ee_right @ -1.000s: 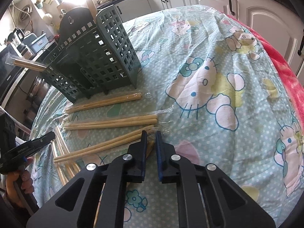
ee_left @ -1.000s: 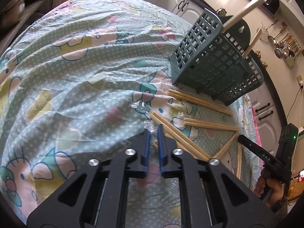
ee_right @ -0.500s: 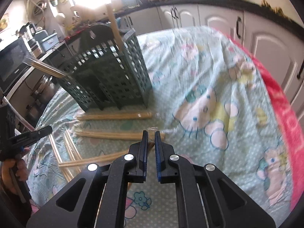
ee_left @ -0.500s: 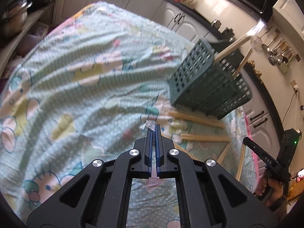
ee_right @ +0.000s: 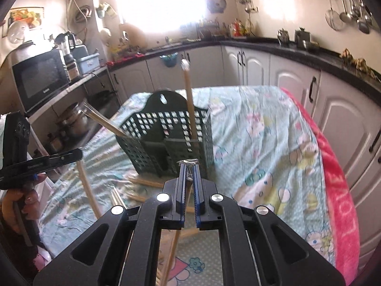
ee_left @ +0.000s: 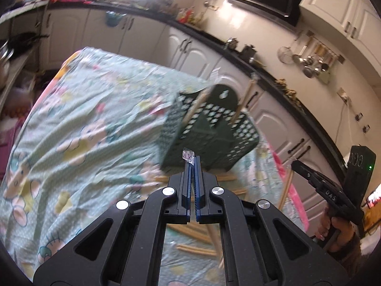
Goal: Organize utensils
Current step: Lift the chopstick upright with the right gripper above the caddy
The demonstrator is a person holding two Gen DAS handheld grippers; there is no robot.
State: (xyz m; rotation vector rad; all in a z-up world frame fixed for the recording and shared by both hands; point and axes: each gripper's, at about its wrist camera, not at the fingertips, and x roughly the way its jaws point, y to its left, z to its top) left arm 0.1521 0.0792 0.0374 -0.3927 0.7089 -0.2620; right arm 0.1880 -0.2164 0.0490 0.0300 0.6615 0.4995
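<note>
A dark green slotted utensil basket [ee_left: 209,128] [ee_right: 166,140] stands on the cloth-covered table with two wrapped chopstick pairs [ee_right: 189,100] sticking out of it. My left gripper [ee_left: 192,164] is shut on the plastic wrapper end of a chopstick pair, lifted above the table; the pair hangs below it [ee_right: 89,190]. My right gripper [ee_right: 188,166] is shut on the wrapper end of another pair, which hangs down [ee_right: 173,247]; it also shows in the left wrist view [ee_left: 285,183]. Several more pairs [ee_left: 195,250] lie on the cloth in front of the basket.
The table has a light green cartoon-print cloth [ee_left: 83,124] and a pink towel [ee_right: 338,190] along its right edge. White kitchen cabinets and a black counter surround the table. A microwave [ee_right: 40,78] stands at the left.
Both grippers closed on wrapped chopstick pairs lying on the cloth and rose well above the table with them. The views now look over the basket toward the kitchen.
</note>
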